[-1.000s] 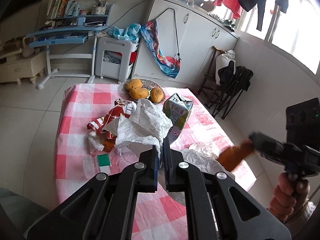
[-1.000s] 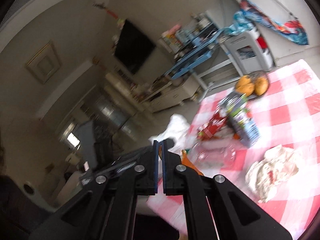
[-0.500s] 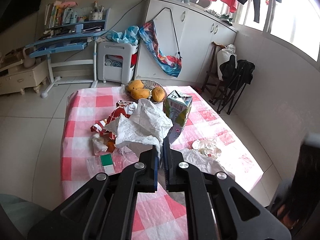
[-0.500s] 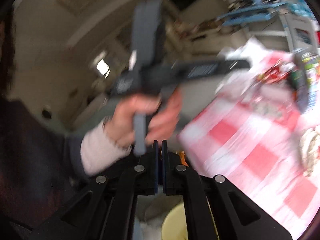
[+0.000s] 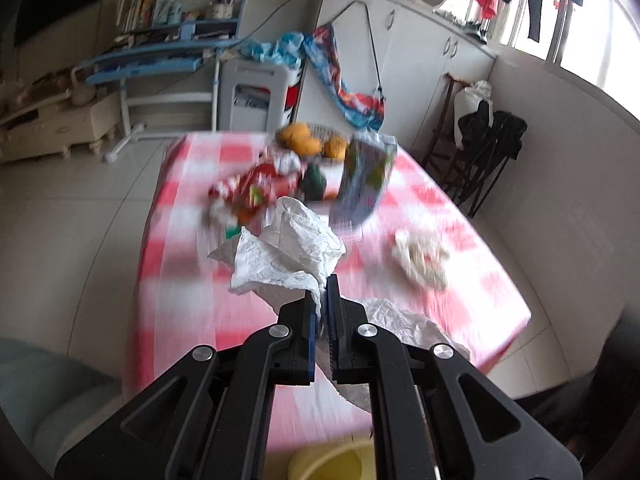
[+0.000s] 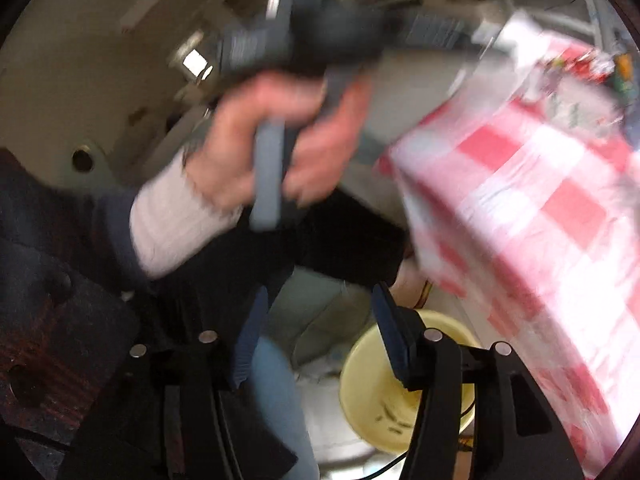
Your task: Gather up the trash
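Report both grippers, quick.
Left gripper: shut on the white bag.
Right gripper: open, nothing between the fingers; it has just been opening above the yellow bin.

The left claw [image 5: 323, 302] points forward and down, its jaws pressed together on a white crumpled tissue [image 5: 288, 252]. The right claw [image 6: 320, 322] points down, and its jaws have just been opening, with nothing between them. At 11 o'clock from it, the left hand [image 6: 276, 148] grips its handle.
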